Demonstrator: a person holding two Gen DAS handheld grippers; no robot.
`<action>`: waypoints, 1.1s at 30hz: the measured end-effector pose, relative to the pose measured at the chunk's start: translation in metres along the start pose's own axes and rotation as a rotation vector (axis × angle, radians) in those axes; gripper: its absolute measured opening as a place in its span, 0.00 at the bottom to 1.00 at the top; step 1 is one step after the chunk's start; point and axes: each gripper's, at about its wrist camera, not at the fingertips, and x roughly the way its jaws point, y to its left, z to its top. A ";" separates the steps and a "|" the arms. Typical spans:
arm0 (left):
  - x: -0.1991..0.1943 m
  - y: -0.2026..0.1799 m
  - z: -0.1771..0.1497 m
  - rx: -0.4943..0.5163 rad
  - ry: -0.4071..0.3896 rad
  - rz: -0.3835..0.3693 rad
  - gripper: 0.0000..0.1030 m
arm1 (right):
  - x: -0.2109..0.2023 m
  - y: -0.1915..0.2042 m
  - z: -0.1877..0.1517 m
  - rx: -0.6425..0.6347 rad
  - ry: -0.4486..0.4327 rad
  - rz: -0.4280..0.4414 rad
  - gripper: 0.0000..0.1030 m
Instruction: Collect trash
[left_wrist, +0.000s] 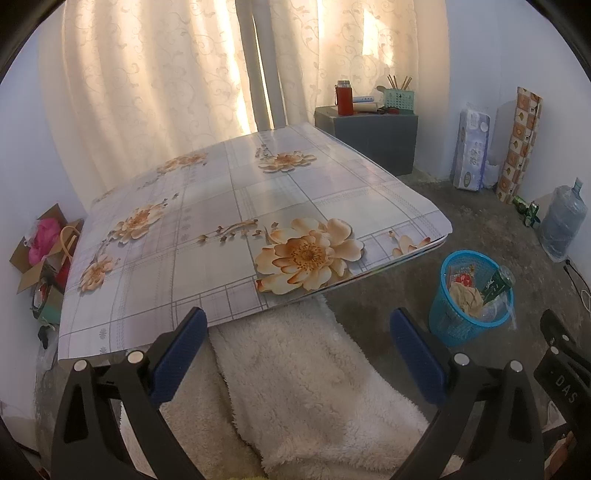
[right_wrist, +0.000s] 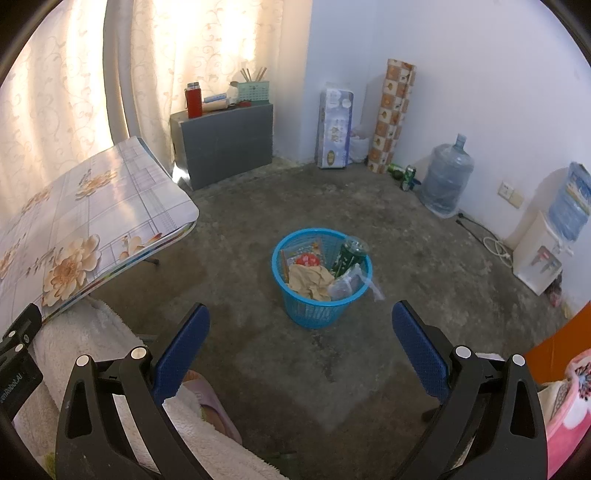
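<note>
A blue mesh bin (right_wrist: 320, 310) stands on the concrete floor and also shows in the left wrist view (left_wrist: 458, 325). It holds crumpled brown paper (right_wrist: 310, 282), a green bottle (right_wrist: 347, 254), a red-and-white wrapper (right_wrist: 307, 259) and clear plastic (right_wrist: 347, 284). My right gripper (right_wrist: 301, 347) is open and empty, above the floor in front of the bin. My left gripper (left_wrist: 299, 350) is open and empty, over a white fleece blanket (left_wrist: 306, 387) at the near edge of the floral table (left_wrist: 207, 229). The table top bears nothing.
A grey box (right_wrist: 225, 144) with a red flask (right_wrist: 194, 100) stands by the curtain. A tissue pack (right_wrist: 334, 125), a patterned roll (right_wrist: 393, 114), green cans (right_wrist: 404, 175), a water jug (right_wrist: 447, 177) and a water dispenser (right_wrist: 543, 251) line the walls. A cardboard box (left_wrist: 40, 254) sits left of the table.
</note>
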 end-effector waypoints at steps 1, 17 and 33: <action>0.000 0.000 0.000 0.002 0.001 -0.001 0.95 | 0.000 0.000 0.000 0.001 0.000 -0.001 0.92; 0.001 -0.001 -0.001 0.010 0.002 -0.010 0.94 | 0.000 0.002 0.001 -0.003 0.003 0.001 0.92; 0.001 -0.001 -0.001 0.009 0.003 -0.010 0.95 | 0.000 0.001 0.002 -0.002 0.004 0.002 0.92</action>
